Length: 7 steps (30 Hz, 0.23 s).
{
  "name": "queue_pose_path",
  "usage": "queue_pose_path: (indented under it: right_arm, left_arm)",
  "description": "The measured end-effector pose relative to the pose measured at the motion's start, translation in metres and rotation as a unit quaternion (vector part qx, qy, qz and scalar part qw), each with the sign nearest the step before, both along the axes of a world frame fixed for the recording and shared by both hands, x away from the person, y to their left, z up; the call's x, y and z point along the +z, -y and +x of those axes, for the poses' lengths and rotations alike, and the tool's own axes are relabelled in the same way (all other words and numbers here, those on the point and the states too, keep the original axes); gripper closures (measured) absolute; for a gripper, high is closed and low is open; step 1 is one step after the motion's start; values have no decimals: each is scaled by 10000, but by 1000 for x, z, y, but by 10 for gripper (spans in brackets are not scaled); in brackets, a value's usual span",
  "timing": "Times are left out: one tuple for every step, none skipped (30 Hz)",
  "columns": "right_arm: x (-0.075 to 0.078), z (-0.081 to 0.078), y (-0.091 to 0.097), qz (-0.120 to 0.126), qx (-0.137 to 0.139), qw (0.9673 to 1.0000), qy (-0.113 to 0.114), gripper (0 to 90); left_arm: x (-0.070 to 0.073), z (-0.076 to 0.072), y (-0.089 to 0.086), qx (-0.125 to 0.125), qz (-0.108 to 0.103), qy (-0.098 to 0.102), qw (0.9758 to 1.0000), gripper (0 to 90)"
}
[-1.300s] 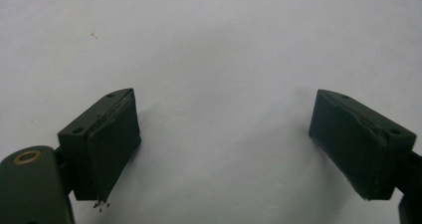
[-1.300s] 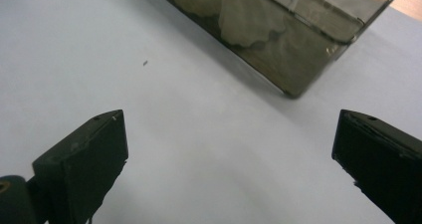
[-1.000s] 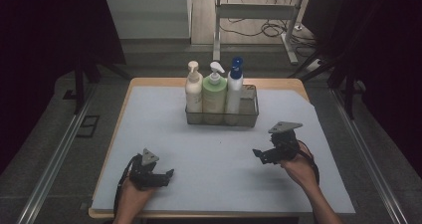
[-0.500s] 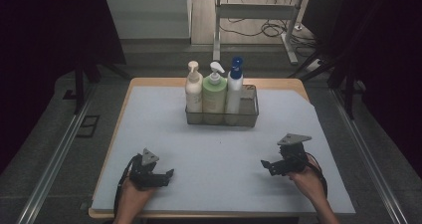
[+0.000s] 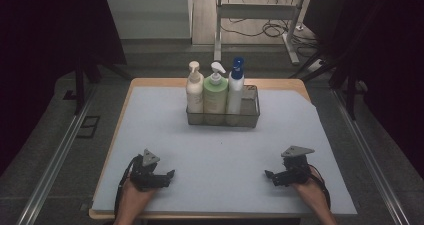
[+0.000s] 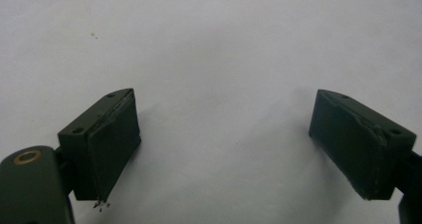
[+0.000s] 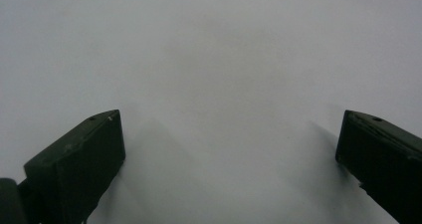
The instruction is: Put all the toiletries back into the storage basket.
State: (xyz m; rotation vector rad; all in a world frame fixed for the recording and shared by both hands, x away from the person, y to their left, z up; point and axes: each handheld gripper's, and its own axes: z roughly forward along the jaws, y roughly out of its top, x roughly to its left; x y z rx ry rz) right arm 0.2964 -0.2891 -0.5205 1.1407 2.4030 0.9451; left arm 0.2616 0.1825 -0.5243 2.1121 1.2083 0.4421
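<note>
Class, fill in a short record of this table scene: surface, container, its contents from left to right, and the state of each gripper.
surface: pale grey mat on a wooden table
container: wire mesh basket at the far middle
contents: cream pump bottle, green pump bottle, white bottle with blue cap, all upright
left gripper: open, empty, near edge
right gripper: open, empty, near edge

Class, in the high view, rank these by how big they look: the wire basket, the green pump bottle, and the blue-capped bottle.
1. wire basket
2. green pump bottle
3. blue-capped bottle, slimmer but about as tall as the green one, so this ranking is close.
</note>
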Motion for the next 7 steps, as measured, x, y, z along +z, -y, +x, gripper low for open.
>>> queue_pose_path:
  right_arm:
    - [0, 0, 1, 42, -7, 10000, 2, 0]
    - [0, -1, 1, 30, -17, 10000, 1, 0]
    - [0, -1, 1, 15, -11, 10000, 13, 0]
    - [-1, -1, 1, 2, -6, 10000, 22, 0]
    - [-1, -1, 1, 10, -5, 10000, 18, 0]
    - [-1, -1, 1, 15, -8, 10000, 21, 0]
    - [-1, -1, 1, 19, -12, 10000, 16, 0]
  left_arm:
    - [0, 0, 0, -1, 3, 0, 10000, 121]
    - [0, 0, 0, -2, 2, -2, 10000, 121]
    - [0, 0, 0, -2, 1, -2, 10000, 121]
    - [0, 0, 0, -3, 4, -4, 10000, 121]
    - [0, 0, 0, -6, 12, -4, 10000, 121]
    - [0, 0, 0, -1, 7, -8, 10000, 121]
    - [0, 0, 0, -7, 14, -7, 10000, 121]
